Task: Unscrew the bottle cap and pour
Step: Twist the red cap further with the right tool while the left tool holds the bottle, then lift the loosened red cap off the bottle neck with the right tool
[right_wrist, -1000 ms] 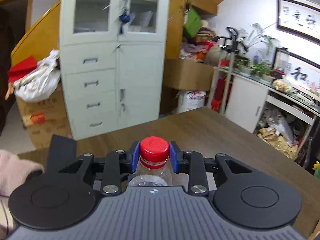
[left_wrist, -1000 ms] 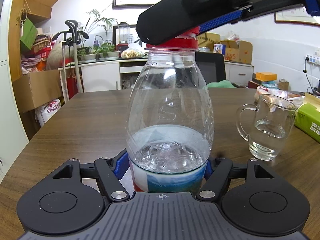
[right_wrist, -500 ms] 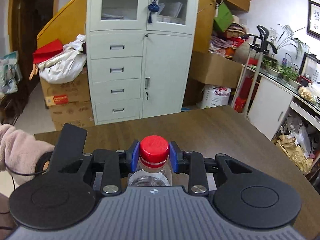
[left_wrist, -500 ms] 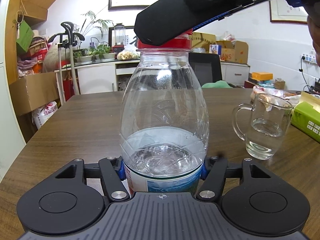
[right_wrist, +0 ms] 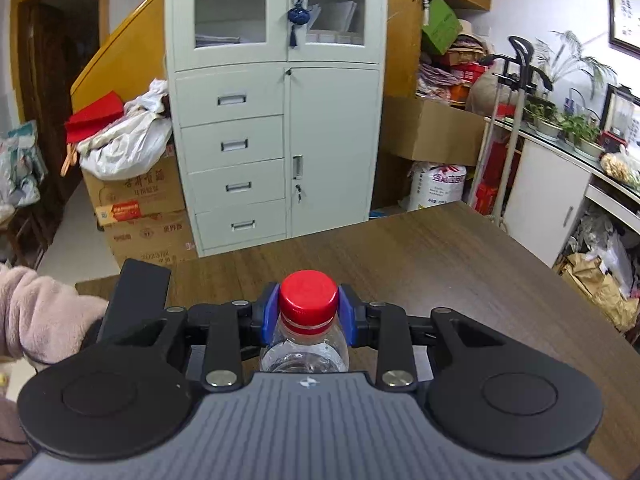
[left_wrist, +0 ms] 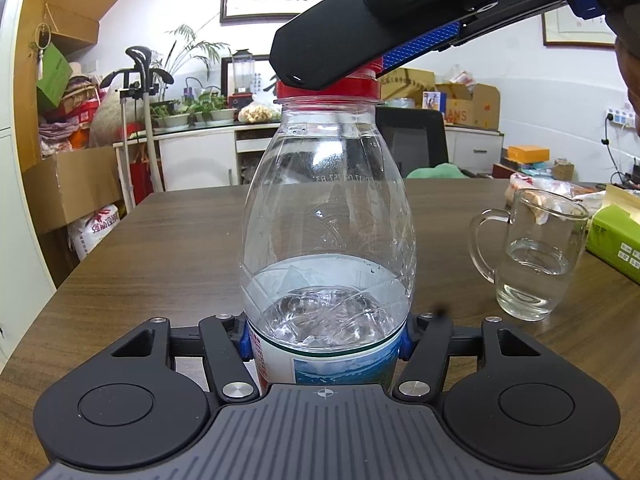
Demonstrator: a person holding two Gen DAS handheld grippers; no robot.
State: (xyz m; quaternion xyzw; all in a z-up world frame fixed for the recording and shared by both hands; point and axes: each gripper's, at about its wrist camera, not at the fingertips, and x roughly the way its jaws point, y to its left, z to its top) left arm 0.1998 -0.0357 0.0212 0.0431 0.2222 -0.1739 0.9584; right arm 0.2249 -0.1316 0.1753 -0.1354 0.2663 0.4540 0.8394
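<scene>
A clear plastic bottle (left_wrist: 326, 216), about a third full of water, stands upright on the brown table (left_wrist: 168, 240). My left gripper (left_wrist: 325, 338) is shut on its labelled lower body. Its red cap (right_wrist: 307, 297) is on the neck, and my right gripper (right_wrist: 307, 312) is shut on it from above. In the left wrist view the right gripper reaches in from the upper right and covers most of the cap (left_wrist: 360, 84). A glass mug (left_wrist: 534, 254) with a little water stands to the right of the bottle.
A green tissue box (left_wrist: 618, 240) and a plastic bag lie at the table's right edge behind the mug. The table's far edge faces a white cabinet (right_wrist: 276, 120) and cardboard boxes. A pink sleeve (right_wrist: 36, 312) shows at the left.
The right gripper has turned around the cap, so its view has swung from the shelf side toward the white cabinet. The bottle stays upright in the left gripper.
</scene>
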